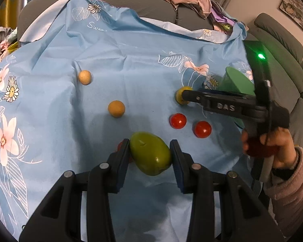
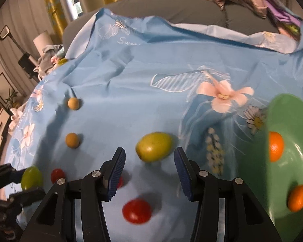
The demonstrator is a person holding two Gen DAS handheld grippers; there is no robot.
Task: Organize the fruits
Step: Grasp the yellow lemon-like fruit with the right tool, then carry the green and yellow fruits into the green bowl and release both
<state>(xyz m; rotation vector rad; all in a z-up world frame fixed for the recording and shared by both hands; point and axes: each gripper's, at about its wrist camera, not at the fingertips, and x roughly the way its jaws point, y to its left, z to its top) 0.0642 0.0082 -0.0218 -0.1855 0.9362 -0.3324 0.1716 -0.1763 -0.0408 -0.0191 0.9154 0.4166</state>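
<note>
The left tool [image 1: 150, 155] clamps a smooth green oval fruit [image 1: 150, 156]. The right tool [image 2: 149, 171] stands released, empty, just behind a yellow-green oval fruit [image 2: 154, 146].

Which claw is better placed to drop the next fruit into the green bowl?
Left, probably. The left claw is already shut on a green fruit, ready to carry. The right claw is open and empty above the yellow-green fruit, though the green bowl lies on its side.
</note>
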